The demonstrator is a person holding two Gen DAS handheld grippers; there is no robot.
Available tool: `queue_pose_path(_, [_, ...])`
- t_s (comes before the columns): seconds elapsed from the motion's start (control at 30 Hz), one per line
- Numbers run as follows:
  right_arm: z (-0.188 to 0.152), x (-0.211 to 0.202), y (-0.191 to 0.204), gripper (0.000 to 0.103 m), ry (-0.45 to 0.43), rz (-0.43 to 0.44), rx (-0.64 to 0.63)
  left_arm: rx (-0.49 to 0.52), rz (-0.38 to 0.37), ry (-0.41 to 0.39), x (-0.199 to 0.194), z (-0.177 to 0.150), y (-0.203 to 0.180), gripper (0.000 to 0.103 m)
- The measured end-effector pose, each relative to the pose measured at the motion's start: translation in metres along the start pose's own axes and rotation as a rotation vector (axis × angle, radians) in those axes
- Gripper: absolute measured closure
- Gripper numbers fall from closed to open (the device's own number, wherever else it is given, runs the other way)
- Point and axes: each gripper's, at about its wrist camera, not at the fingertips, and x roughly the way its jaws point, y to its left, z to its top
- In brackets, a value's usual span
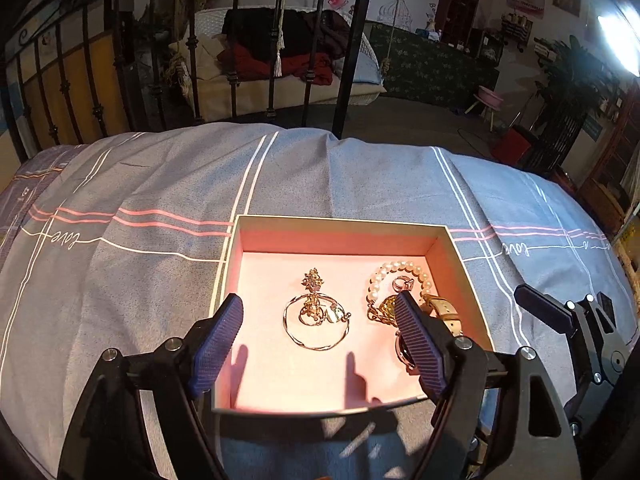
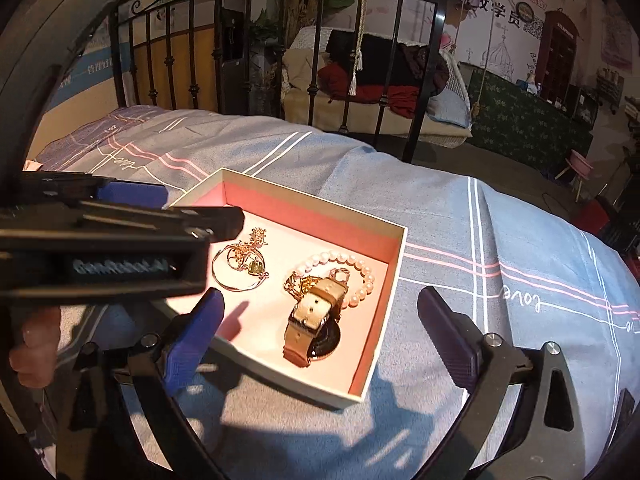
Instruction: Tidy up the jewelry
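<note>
A pink-lined open box (image 1: pixel 340 237) (image 2: pixel 320 224) lies on the bed. Inside are a gold bangle with a brooch and charm (image 1: pixel 316 316) (image 2: pixel 240 264), a pearl bracelet (image 1: pixel 396 272) (image 2: pixel 352 264), a gold chain (image 1: pixel 380 312) and a beige-strap watch (image 1: pixel 444 312) (image 2: pixel 316 316). My left gripper (image 1: pixel 320 328) is open and empty, hovering over the box's near side, its fingers astride the bangle. My right gripper (image 2: pixel 320 316) is open and empty, over the box's near right corner above the watch. The left gripper's body (image 2: pixel 100 248) hides the box's left part in the right wrist view.
The bed has a blue-grey cover with white and pink stripes (image 1: pixel 160 200). A black iron bed frame (image 1: pixel 352 60) stands at the far edge. A wicker seat with clothes (image 1: pixel 288 52) is beyond it. The right gripper's finger (image 1: pixel 544 312) shows right of the box.
</note>
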Motion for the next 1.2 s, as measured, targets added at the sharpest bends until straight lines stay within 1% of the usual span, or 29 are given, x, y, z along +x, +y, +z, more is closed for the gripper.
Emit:
queue_pose_path(0.03, [-0.007,-0.01,-0.001,0.007,-0.026,-0.019,0.008,-0.004,-0.01,-0.036,-0.012,-0.007,0.001,0.022])
queue_pose_path(0.1, [-0.021,-0.028,-0.004,0.006,-0.083,-0.065,0.031,-0.014,-0.014,-0.114,-0.036,-0.021,0.002,0.014])
queue_pose_path(0.17, [-0.035,-0.049,-0.007,0.006,-0.138,-0.094,0.063,-0.012,-0.017,-0.183,-0.057,-0.035,0.004,0.008])
queue_pose_path(0.23, [-0.044,-0.07,-0.011,0.006,-0.2,-0.109,0.095,0.004,-0.011,-0.24,-0.075,-0.048,0.004,0.007])
queue_pose_path(0.37, [-0.055,-0.108,-0.013,0.006,-0.312,-0.127,0.142,0.04,0.014,-0.295,-0.096,-0.064,0.001,0.007])
queue_pose_path(0.43, [-0.057,-0.121,-0.012,0.006,-0.342,-0.132,0.15,0.055,0.016,-0.308,-0.103,-0.071,-0.001,0.007])
queue_pose_path(0.57, [-0.056,-0.136,-0.009,0.006,-0.363,-0.125,0.15,0.073,0.032,-0.31,-0.109,-0.082,-0.004,0.007])
queue_pose_path(0.77, [-0.058,-0.141,-0.009,0.006,-0.367,-0.115,0.156,0.077,0.027,-0.321,-0.113,-0.096,-0.008,0.007])
queue_pose_path(1.0, [-0.062,-0.144,-0.01,0.006,-0.369,-0.117,0.161,0.066,0.031,-0.349,-0.117,-0.099,-0.01,0.007])
queue_pose_path(1.2, [-0.063,-0.144,-0.007,0.006,-0.363,-0.11,0.154,0.068,0.047,-0.352,-0.116,-0.1,-0.01,0.007])
